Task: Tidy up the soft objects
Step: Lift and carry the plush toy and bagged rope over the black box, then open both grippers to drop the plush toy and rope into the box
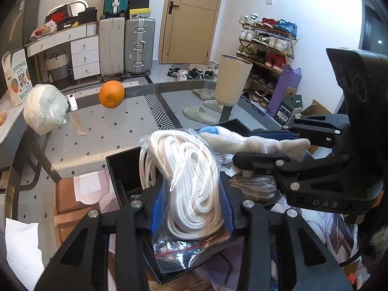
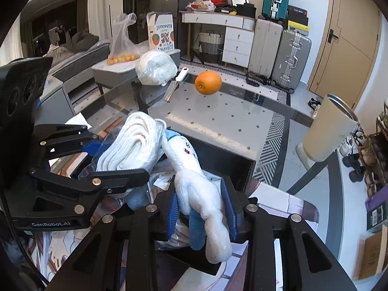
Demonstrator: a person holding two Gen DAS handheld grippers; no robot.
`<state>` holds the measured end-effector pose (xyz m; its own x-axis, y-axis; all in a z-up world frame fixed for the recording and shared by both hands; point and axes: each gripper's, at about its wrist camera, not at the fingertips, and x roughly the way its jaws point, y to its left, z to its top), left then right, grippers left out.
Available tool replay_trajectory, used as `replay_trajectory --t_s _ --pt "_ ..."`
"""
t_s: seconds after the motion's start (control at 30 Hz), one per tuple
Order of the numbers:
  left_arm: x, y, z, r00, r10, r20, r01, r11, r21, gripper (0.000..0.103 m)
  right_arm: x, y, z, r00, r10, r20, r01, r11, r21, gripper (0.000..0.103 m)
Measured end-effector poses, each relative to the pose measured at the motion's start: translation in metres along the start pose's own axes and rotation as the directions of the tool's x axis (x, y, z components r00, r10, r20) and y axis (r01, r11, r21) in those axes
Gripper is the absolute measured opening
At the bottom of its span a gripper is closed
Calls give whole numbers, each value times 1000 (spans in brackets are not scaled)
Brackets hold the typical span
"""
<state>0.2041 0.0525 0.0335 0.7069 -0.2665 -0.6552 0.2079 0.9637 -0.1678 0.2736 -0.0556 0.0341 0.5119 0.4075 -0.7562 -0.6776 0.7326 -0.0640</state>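
My left gripper [image 1: 191, 208] is shut on a clear zip bag of coiled white rope [image 1: 186, 174] and holds it over a black box [image 1: 121, 169] on the glass table. My right gripper [image 2: 201, 208] is shut on a white and blue plush toy [image 2: 198, 189], also over the box [image 2: 232, 167]. The right gripper shows in the left wrist view [image 1: 264, 148] with the plush [image 1: 242, 140] between its fingers. The left gripper shows in the right wrist view [image 2: 116, 160] with the rope bag [image 2: 131, 145]. More bagged items lie in the box under both.
On the glass table [image 1: 121, 131] are an orange [image 1: 111, 94], a second bagged white rope bundle [image 1: 44, 108], a white-handled knife [image 1: 75, 114] and a cream tumbler [image 1: 231, 80]. Suitcases, drawers and a shoe rack stand behind.
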Motion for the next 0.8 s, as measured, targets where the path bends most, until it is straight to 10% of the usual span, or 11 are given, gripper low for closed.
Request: replay_trajectory --t_s 0.5,0.8 --pt "5 1 -4 1000 2 -4 -2 1000 18 39 25 12 -5 998 -19 -59 19 1000 -11 34" --pt "-3 -1 1 1000 -4 11 4 1000 1 39 -16 5 -14 1000 4 29 -4 1000 -11 86"
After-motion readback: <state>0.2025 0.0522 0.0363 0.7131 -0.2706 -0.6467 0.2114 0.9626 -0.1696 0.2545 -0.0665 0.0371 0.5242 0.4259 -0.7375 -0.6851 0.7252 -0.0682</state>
